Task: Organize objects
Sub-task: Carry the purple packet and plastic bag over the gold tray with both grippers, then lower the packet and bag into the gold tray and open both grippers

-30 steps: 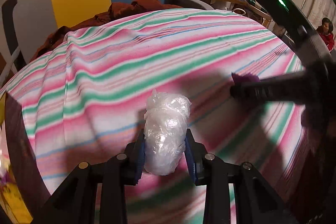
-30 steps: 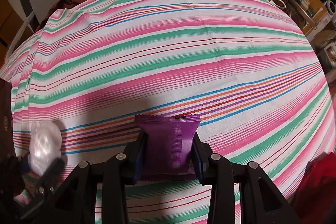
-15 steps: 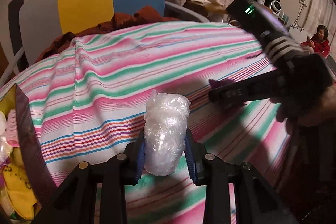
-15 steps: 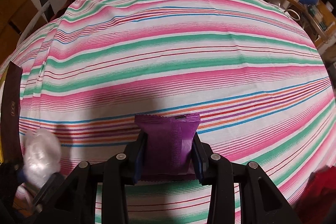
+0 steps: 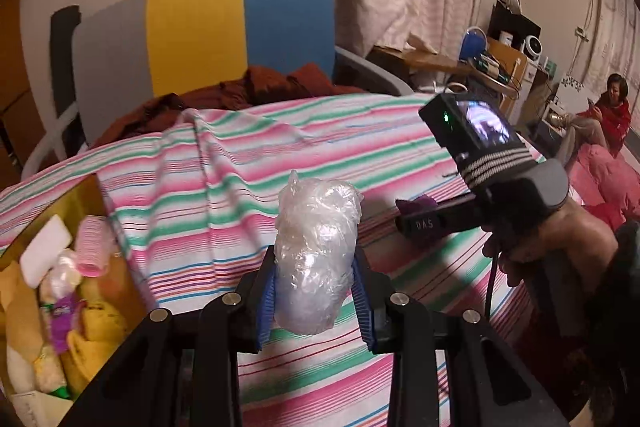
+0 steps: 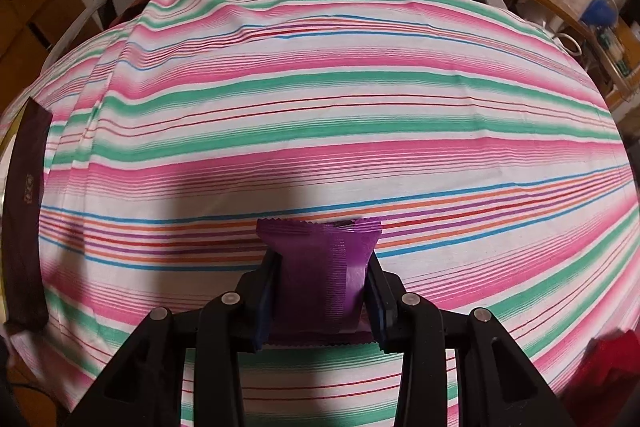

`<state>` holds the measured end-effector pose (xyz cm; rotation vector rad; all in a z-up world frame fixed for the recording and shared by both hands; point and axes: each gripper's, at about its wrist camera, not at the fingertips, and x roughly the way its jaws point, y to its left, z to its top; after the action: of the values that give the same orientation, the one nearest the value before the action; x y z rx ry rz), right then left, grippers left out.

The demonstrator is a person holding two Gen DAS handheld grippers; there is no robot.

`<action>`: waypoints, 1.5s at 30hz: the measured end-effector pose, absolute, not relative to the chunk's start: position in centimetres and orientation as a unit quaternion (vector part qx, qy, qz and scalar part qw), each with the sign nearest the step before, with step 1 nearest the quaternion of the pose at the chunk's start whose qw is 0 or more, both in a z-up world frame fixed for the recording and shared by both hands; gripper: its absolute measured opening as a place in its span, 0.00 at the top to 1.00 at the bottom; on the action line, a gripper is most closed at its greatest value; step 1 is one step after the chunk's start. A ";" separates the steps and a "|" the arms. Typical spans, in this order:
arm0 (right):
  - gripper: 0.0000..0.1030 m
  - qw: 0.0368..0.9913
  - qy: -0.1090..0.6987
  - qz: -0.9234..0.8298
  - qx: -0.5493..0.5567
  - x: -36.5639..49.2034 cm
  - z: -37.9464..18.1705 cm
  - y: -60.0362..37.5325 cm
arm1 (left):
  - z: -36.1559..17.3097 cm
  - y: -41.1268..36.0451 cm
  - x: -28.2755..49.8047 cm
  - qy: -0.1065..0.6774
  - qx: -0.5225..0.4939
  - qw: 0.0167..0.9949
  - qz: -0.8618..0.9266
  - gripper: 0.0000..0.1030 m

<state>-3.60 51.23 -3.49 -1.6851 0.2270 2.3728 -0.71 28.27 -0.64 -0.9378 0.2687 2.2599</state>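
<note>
My left gripper is shut on a clear plastic-wrapped bundle, held upright above the striped cloth. To its left a gold-lined box holds a pink roller, a white block, a purple packet and yellow soft items. My right gripper is shut on a purple snack packet, held over the striped cloth. In the left wrist view the right gripper shows at right with a hand on it. The box's dark wall shows at far left.
A chair with grey, yellow and blue back stands behind the table with rust-coloured clothing on its seat. A cluttered desk is at the back right. A person in red sits far right.
The left gripper has lifted and swung left with the bundle, bringing the open box into its view. The right gripper with the purple packet has drawn back slightly; the bundle has left its view.
</note>
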 end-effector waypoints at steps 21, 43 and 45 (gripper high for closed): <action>0.62 0.022 0.032 0.821 -0.569 -3.9 -5.2 43.7 | 1.0 19.0 -1.8 0.040 -0.357 0.272 0.892 0.68; 0.62 -0.139 0.038 0.856 -0.496 -5.2 -0.9 31.5 | 0.8 2.7 -2.5 -0.042 -0.370 0.103 0.922 0.67; 0.62 -0.173 0.039 0.858 -0.482 -4.9 0.0 28.7 | 0.6 2.6 -2.7 -0.049 -0.373 0.105 0.920 0.67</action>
<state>-4.90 28.74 0.03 -1.7068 0.1369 3.0397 -2.70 2.57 0.63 -1.1007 -0.1431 2.7132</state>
